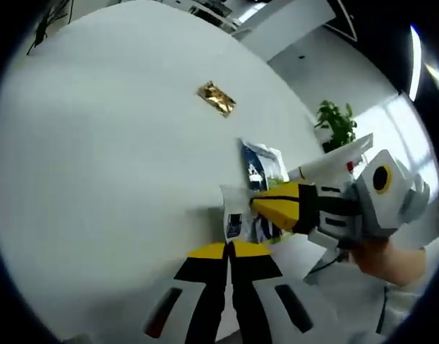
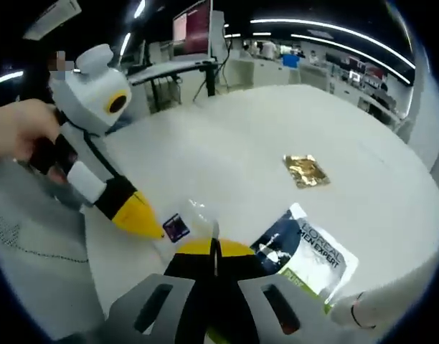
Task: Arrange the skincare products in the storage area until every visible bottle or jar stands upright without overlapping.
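Beside the dark-blue L'Oreal sachet [image 2: 305, 254] on the white surface [image 2: 241, 150], both grippers, left gripper [image 1: 228, 247] and right gripper [image 2: 211, 247], jaws closed, pinch a clear plastic packet [image 2: 183, 223]; opposing pulls might tear it.

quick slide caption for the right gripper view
Both tongs, right and left, meet at a small clear packet beside a L'Oreal Men Expert pouch; a gold sachet lies apart.

Two sachets [image 2: 305, 251] [image 2: 306, 170], one clear packet [image 2: 187, 223]
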The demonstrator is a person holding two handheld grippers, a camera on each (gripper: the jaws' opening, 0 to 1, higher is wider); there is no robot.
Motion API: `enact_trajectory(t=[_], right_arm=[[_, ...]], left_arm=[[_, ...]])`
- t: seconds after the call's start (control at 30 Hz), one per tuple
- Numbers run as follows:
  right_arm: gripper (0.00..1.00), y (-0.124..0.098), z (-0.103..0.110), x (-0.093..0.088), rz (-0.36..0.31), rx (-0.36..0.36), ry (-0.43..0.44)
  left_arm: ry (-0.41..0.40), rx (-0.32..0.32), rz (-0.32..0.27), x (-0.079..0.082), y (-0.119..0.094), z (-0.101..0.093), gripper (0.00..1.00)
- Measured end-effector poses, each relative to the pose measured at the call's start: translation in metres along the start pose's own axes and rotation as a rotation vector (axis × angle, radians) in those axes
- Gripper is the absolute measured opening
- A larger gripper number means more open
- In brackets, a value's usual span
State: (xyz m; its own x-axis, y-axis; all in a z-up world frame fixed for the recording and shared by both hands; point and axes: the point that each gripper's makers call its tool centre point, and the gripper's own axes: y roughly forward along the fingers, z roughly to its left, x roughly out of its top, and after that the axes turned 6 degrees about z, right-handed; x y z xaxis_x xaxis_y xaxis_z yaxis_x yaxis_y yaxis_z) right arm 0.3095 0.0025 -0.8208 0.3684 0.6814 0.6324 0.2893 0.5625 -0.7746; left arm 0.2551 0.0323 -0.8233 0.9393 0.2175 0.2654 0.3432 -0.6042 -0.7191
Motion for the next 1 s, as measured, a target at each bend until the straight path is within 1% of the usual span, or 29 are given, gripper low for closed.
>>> enact_trajectory(t=[0.07,0.2,0.27,0.33,0.4,0.43,0.57,0.7,0.8,0.87,0.9,0.93,1.0], right_arm=[[0.01,0.000,0.001,-0.001,0.004,0.003,0.001],[0.01,0.005,0.001,-0.002,0.010,-0.001,-0.019],[0.01,0.005,0.002,-0.003,0.011,-0.002,-0.015],[0.01,0.007,0.001,-0.005,0.013,-0.008,-0.017],[0.01,0.008,0.001,-0.007,0.018,-0.016,-0.028],[0.01,0.007,0.001,-0.008,0.019,-0.018,-0.035],[0.01,0.010,0.000,-0.008,0.016,-0.024,-0.048],[0.01,0.010,0.000,-0.007,0.012,-0.024,-0.068],[0.01,0.010,0.000,-0.006,0.013,-0.014,-0.077],[0.01,0.010,0.000,-0.007,0.014,-0.008,-0.083],[0.01,0.010,0.001,-0.006,0.014,-0.005,-0.085],[0.01,0.010,0.001,-0.006,0.013,-0.003,-0.088],[0.01,0.010,0.000,-0.006,0.013,-0.003,-0.090]], left_arm=[[-0.004,0.007,0.006,-0.001,0.001,0.002,0.01],[0.032,0.028,0.022,-0.002,0.002,0.003,0.02],[0.051,0.044,0.021,-0.001,0.002,0.005,0.02],[0.060,0.045,0.014,0.002,0.001,0.005,0.03],[0.094,0.053,0.012,0.006,0.001,0.005,0.03],[0.098,0.058,0.018,0.007,0.001,0.006,0.03],[0.162,0.076,0.031,0.008,0.000,0.006,0.04],[0.197,0.090,0.040,0.008,-0.002,0.007,0.05],[0.263,0.121,0.068,0.008,-0.007,0.011,0.05],[0.288,0.138,0.086,0.007,-0.010,0.014,0.06],[0.322,0.158,0.091,0.009,-0.013,0.016,0.06],[0.362,0.172,0.079,0.015,-0.015,0.019,0.05],[0.431,0.170,0.053,0.023,-0.016,0.017,0.05]])
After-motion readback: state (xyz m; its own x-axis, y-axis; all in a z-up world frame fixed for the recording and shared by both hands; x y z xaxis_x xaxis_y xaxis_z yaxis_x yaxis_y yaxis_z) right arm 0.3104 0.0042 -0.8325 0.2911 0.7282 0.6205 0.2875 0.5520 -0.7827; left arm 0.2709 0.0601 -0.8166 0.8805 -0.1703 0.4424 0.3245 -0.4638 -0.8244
